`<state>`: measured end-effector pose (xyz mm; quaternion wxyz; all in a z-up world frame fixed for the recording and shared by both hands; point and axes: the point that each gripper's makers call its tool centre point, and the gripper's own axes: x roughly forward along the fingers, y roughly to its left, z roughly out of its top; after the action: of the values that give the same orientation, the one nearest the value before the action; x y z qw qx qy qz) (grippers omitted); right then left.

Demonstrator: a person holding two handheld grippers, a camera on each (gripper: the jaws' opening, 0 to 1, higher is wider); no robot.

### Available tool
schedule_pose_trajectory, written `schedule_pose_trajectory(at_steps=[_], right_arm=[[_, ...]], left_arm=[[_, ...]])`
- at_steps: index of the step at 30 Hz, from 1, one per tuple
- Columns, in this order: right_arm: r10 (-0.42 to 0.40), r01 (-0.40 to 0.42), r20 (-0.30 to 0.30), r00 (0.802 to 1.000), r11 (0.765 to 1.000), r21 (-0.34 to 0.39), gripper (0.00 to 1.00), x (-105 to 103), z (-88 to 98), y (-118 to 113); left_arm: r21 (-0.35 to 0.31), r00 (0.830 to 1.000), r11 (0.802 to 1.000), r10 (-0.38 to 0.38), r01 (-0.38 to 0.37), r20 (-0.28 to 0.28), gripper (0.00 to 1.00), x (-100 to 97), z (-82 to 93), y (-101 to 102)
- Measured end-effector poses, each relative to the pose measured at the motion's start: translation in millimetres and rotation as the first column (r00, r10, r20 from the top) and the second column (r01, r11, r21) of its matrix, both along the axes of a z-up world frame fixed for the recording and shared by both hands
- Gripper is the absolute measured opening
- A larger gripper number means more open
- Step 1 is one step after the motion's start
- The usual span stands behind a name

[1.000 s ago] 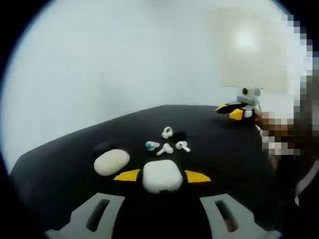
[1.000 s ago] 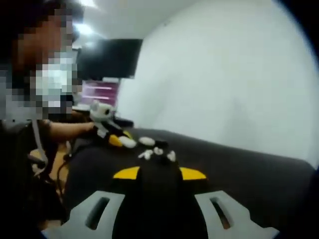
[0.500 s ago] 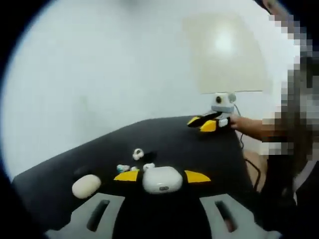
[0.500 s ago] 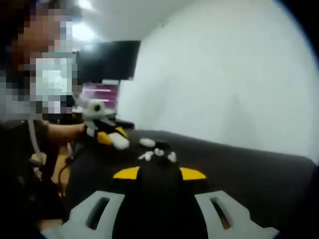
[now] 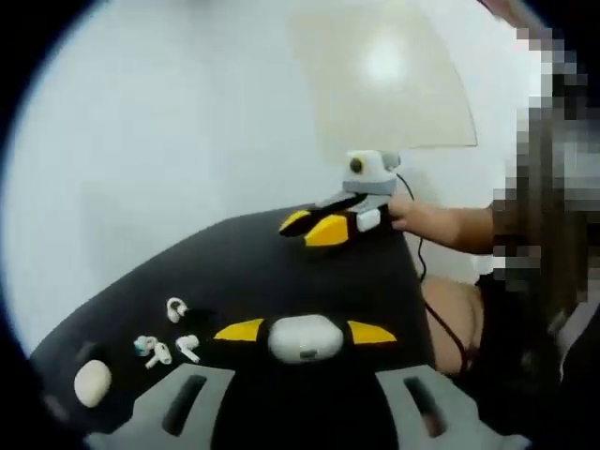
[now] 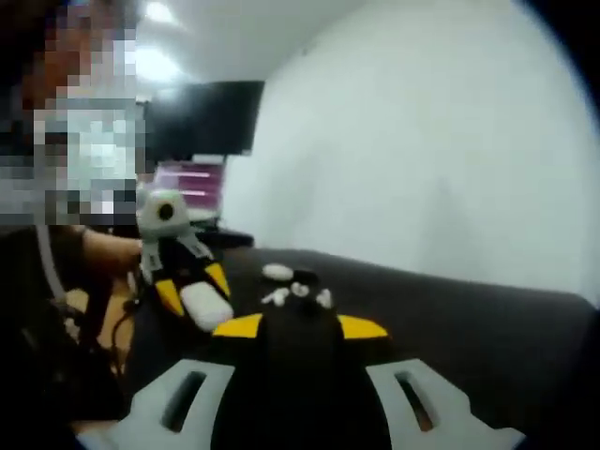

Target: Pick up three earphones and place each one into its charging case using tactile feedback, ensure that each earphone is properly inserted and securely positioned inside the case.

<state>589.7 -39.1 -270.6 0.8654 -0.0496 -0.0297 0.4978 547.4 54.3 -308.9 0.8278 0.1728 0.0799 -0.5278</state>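
My left gripper (image 5: 306,332) is shut on a white charging case (image 5: 305,338), held above the black table (image 5: 244,262). Several white earphones (image 5: 169,345) lie on the table at the lower left, and a second white oval case (image 5: 92,382) lies further left. A hand holds my right gripper (image 5: 317,226) over the table's far edge. In the right gripper view, my right gripper (image 6: 300,326) stands open with nothing seen between its yellow tips. The left gripper (image 6: 192,298) with the white case (image 6: 204,306) hangs at the left, near the earphones (image 6: 298,292) and the oval case (image 6: 277,271).
A person's hand (image 5: 433,223) and dark sleeve are at the right of the table. A pale wall rises behind the table. A dark monitor (image 6: 202,112) and a lit screen (image 6: 192,178) stand beyond the table's left end.
My left gripper has carried the white case up and away from the earphones, towards the right gripper. In the right gripper view it has come closer and lower. The right gripper has held still.
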Motion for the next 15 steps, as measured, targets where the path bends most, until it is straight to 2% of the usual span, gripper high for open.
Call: schedule_pose_trajectory(at_steps=[2, 3, 4, 7, 9, 10, 12, 13, 14, 15], right_arm=[[0.001, -0.001, 0.001, 1.000, 1.000, -0.003, 0.30, 0, -0.4, 0], [0.002, -0.002, 0.001, 1.000, 1.000, -0.004, 0.30, 0, -0.7, 1], [0.003, -0.003, 0.000, 1.000, 1.000, -0.005, 0.30, 0, -0.9, 1], [0.003, -0.003, -0.003, 1.000, 1.000, -0.011, 0.30, 0, -2.1, 1], [0.011, -0.011, 0.000, 1.000, 1.000, -0.020, 0.30, -2, -3.1, 3], [0.016, -0.016, 0.000, 1.000, 1.000, -0.024, 0.30, -3, -3.5, 4], [0.032, -0.032, -0.009, 0.999, 0.999, -0.022, 0.30, -5, -3.0, 6], [0.037, -0.038, -0.053, 0.998, 0.999, -0.006, 0.30, -6, -2.7, 9], [-0.005, 0.006, -0.113, 0.994, 1.000, 0.006, 0.29, -5, -0.6, 8], [0.015, -0.013, -0.174, 0.985, 1.000, 0.014, 0.27, -17, 3.4, 16]], left_arm=[[0.032, 0.999, 0.999, 0.005, -0.004, -0.039, 0.30, 0.2, -11.0, 4], [-0.002, 0.999, 1.000, 0.003, -0.003, -0.049, 0.30, 0.8, -7.4, 4], [-0.003, 0.999, 1.000, 0.010, -0.010, -0.053, 0.30, 0.1, -8.5, 6], [0.004, 1.000, 1.000, 0.018, -0.018, 0.008, 0.34, 0.8, -3.3, 14], [-0.016, 1.000, 1.000, 0.004, -0.004, -0.001, 0.37, -1.0, 1.3, 21], [-0.047, 0.999, 0.999, 0.006, -0.008, -0.038, 0.37, -0.8, 4.5, 25], [-0.128, 0.998, 0.992, 0.001, -0.010, -0.070, 0.36, 5.0, 17.5, 33], [-0.183, 0.997, 0.983, 0.000, -0.014, -0.078, 0.34, 9.9, 26.7, 37], [-0.233, 0.996, 0.972, 0.001, -0.021, -0.087, 0.32, 15.3, 35.3, 41], [-0.267, 0.995, 0.963, 0.014, -0.039, -0.095, 0.30, 23.1, 41.4, 47]])
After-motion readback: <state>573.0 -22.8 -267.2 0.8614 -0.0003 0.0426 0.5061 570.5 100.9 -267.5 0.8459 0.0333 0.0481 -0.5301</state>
